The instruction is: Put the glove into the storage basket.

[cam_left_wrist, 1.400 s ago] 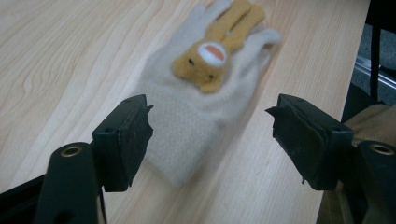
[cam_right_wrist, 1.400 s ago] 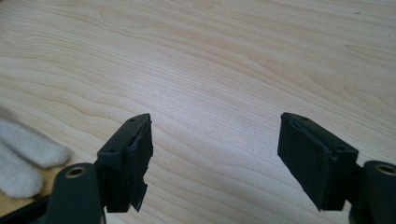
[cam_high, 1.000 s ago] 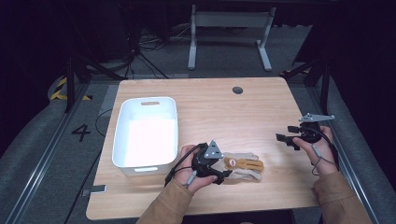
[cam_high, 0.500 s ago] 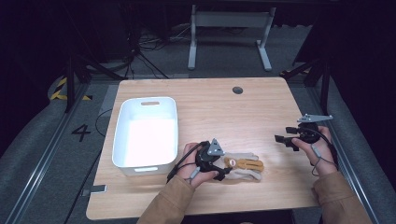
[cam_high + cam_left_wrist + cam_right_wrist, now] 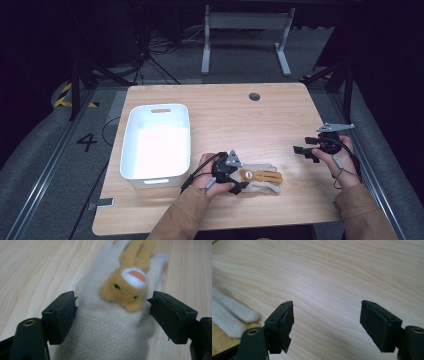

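The beige glove (image 5: 260,179) with its orange plush animal (image 5: 127,285) lies flat on the table (image 5: 225,115), just right of the white bin (image 5: 156,142). The left gripper (image 5: 112,310) straddles its cuff, jaws having just been widening, pads beside the fabric without pinching. Well right of the glove, the right gripper (image 5: 304,151) hovers spread, holding nothing.

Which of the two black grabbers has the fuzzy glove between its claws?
The left gripper. Its open jaws sit on either side of the beige glove; the right gripper has bare table between its jaws.

Glove (image 5: 260,180) on table (image 5: 240,120), just right of bin (image 5: 156,142).
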